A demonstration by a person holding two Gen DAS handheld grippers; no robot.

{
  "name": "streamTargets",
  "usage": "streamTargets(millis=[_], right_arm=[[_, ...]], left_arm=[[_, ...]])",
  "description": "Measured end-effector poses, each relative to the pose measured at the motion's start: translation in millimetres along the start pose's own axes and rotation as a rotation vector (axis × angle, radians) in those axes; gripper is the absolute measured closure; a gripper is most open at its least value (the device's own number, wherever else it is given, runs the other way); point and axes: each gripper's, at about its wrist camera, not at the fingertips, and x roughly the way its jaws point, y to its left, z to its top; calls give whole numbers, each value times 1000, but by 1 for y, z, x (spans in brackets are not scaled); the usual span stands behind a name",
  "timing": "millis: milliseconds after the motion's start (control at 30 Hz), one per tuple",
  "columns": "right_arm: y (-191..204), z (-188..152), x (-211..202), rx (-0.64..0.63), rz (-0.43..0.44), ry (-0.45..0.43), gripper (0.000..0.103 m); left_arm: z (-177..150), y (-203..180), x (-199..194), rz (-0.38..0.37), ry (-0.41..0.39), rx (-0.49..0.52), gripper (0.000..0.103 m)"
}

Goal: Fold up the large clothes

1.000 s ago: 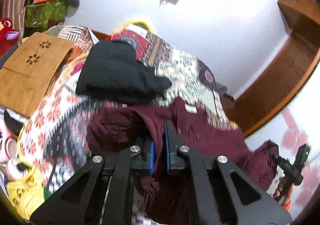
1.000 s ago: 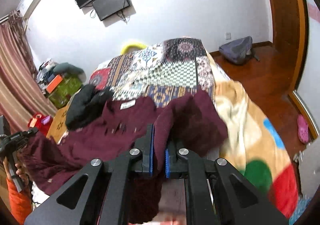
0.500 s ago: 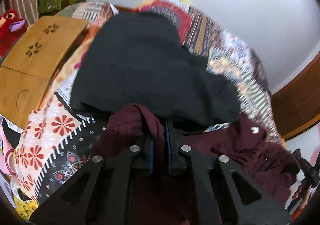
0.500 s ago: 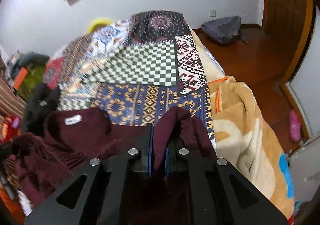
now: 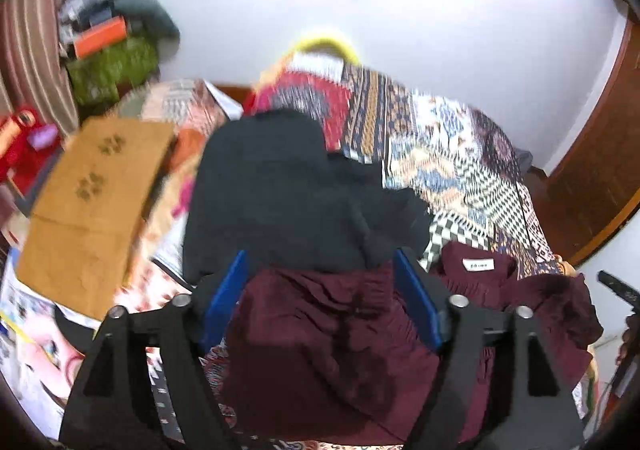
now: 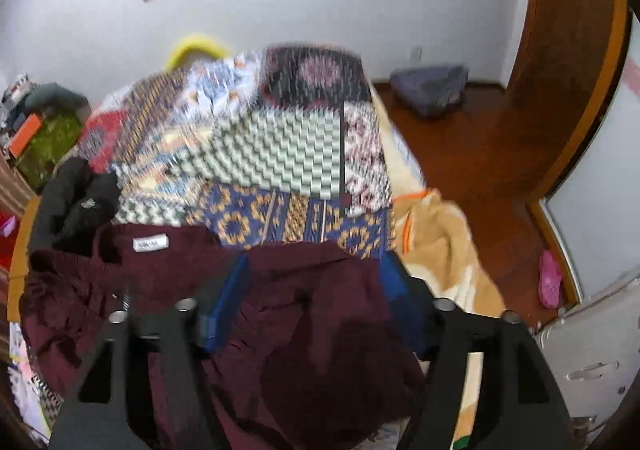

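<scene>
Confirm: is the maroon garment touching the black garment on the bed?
Touching. In the left wrist view the maroon garment has its far edge lying against the black garment, with no bedspread showing between them there.

Dark maroon knitted garment lying crumpled on a patchwork-covered bed.

The dark maroon knitted garment is a large piece of soft, thick fabric, spread loosely and bunched into folds across the near end of the bed. Its neckline faces up, showing a small white rectangular label sewn inside the collar. One rumpled mass of the fabric lies nearest in the left wrist view, with the collar part to its right; in the right wrist view the collar sits to the left of a second heaped portion. The garment's far edge touches a black garment lying further up the bed.
</scene>
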Motion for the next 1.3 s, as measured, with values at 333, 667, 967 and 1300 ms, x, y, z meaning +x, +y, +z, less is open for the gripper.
streamTargets(millis=[333, 667, 967, 1300], right_arm=[[65, -53, 2, -236, 100, 129, 30], [81, -122, 40, -393, 80, 280, 29], [86, -106, 26, -334, 82, 277, 29], [111, -100, 10, -294, 194, 236, 29]], left_arm=[[-46, -43, 10, -110, 134, 80, 22], [-137, -75, 59, -50, 263, 175, 17], [-131, -52, 26, -100, 234, 103, 17], [-136, 35, 0, -87, 185, -230, 17]])
